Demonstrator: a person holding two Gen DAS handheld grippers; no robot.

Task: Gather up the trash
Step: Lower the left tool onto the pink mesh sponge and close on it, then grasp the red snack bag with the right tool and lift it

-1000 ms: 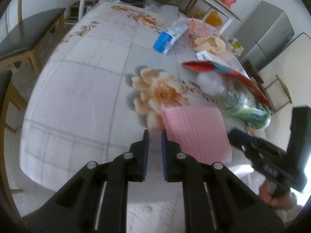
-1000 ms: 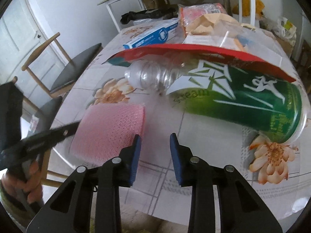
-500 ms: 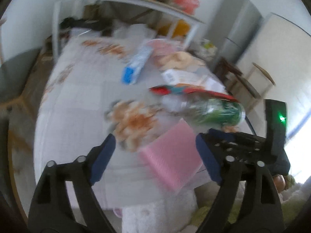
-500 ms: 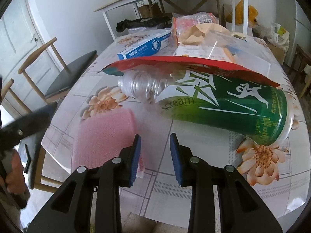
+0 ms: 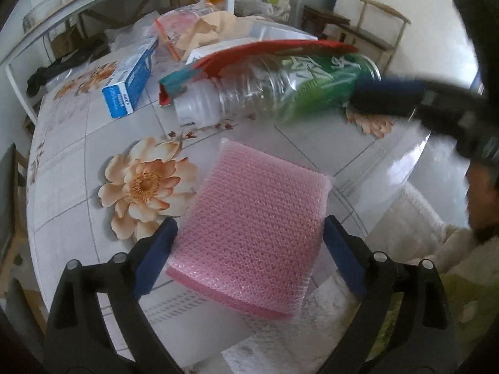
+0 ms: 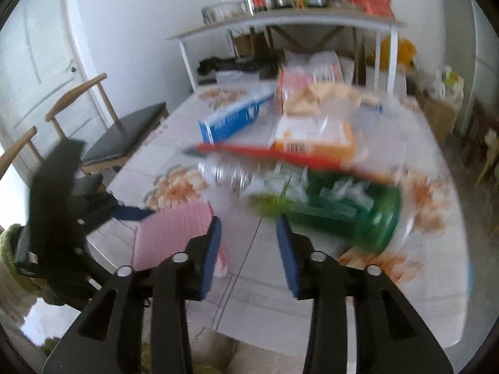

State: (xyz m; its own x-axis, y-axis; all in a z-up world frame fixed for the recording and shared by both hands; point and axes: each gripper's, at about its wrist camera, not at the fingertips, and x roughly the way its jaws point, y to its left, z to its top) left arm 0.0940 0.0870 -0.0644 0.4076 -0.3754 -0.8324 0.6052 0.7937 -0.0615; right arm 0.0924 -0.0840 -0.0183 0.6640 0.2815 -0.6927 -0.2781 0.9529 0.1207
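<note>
Right wrist view blurs green bottle (image 6: 343,215) label

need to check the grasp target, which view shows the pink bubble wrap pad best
The left wrist view: the pink bubble wrap pad lies sharp and nearly whole. The right wrist view is motion-blurred and shows it small, partly hidden.

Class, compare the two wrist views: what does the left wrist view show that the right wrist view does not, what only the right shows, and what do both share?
Left only: the left gripper, jaws wide either side of the pink pad, and the bottle's white cap.
Right only: a white door, a dark-seated chair, and the right gripper, jaws apart and empty.
Both: the pad, green bottle, blue box and floral table.
</note>
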